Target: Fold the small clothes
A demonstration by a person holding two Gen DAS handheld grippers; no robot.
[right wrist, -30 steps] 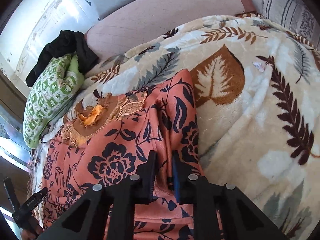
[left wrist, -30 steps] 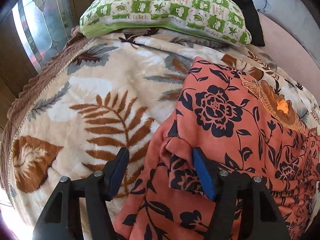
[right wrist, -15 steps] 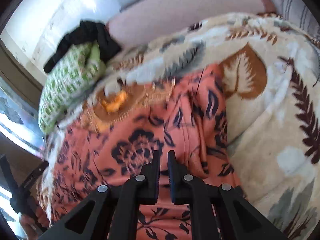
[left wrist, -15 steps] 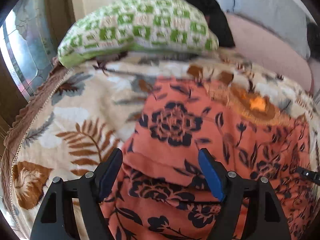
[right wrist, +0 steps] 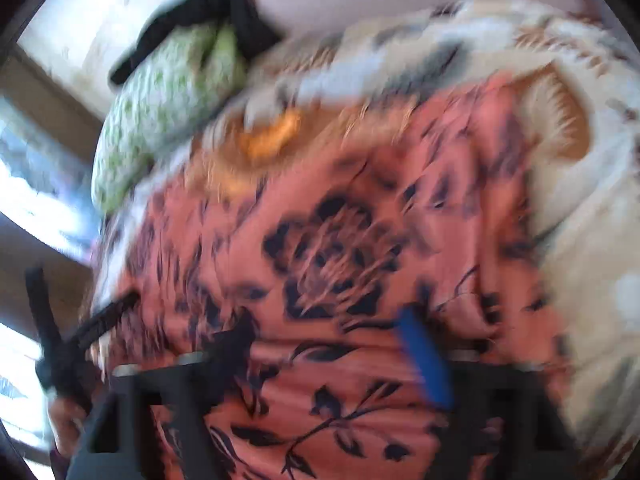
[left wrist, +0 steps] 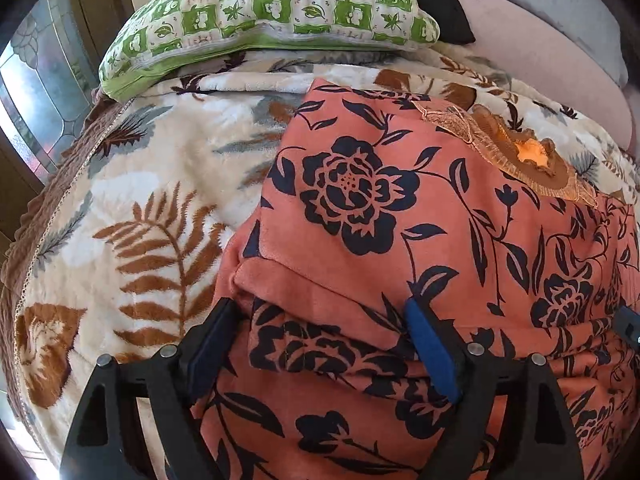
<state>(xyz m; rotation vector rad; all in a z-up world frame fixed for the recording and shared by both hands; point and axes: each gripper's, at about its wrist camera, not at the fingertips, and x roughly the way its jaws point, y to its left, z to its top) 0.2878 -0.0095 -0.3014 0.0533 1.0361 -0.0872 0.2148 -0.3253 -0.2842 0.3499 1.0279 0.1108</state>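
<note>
Two grippers you hold over coral floral garment (left wrist: pixel 400 216), which lies spread on leaf-print blanket (left wrist: pixel 132 200), below green checked pillow (left wrist: pixel 272 12). Your left gripper (left wrist: pixel 320 320): jaws have just been opening, now wide apart, folded sleeve edge of garment between them, pads not pressing it. Your right gripper (right wrist: pixel 332 336): jaws have just been opening, now wide, cloth beneath, nothing gripped; view blurred. Embroidered neckline (left wrist: pixel 520 152) on garment's far side, toward pillow.
</note>
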